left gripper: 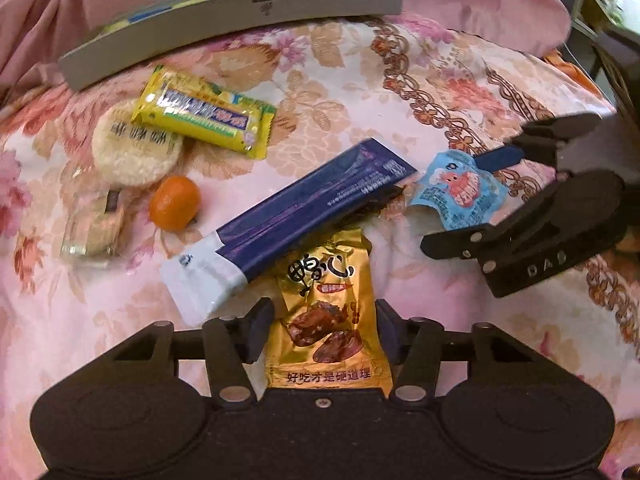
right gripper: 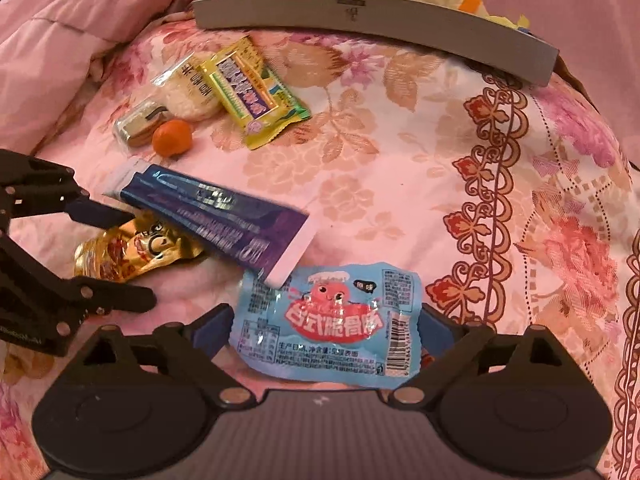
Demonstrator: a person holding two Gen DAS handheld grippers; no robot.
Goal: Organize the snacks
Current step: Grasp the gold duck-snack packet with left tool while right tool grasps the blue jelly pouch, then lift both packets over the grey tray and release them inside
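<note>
My left gripper [left gripper: 325, 330] has its jaws on both sides of a gold snack packet [left gripper: 330, 320] lying on the flowered bedspread; the packet also shows in the right wrist view [right gripper: 136, 250]. My right gripper [right gripper: 326, 330] straddles a light blue snack packet [right gripper: 328, 320], also in the left wrist view [left gripper: 458, 190]. Both pairs of fingers look apart, close to the packets' edges. A long dark blue packet [left gripper: 288, 220] lies between them, overlapping both packets' far ends.
A grey tray [left gripper: 224, 20] with snacks stands at the back. A yellow biscuit pack [left gripper: 204, 114], a round rice cracker [left gripper: 136, 148], a small orange [left gripper: 175, 203] and a clear-wrapped cookie pack [left gripper: 94, 226] lie at the left. Pink bedding rises behind.
</note>
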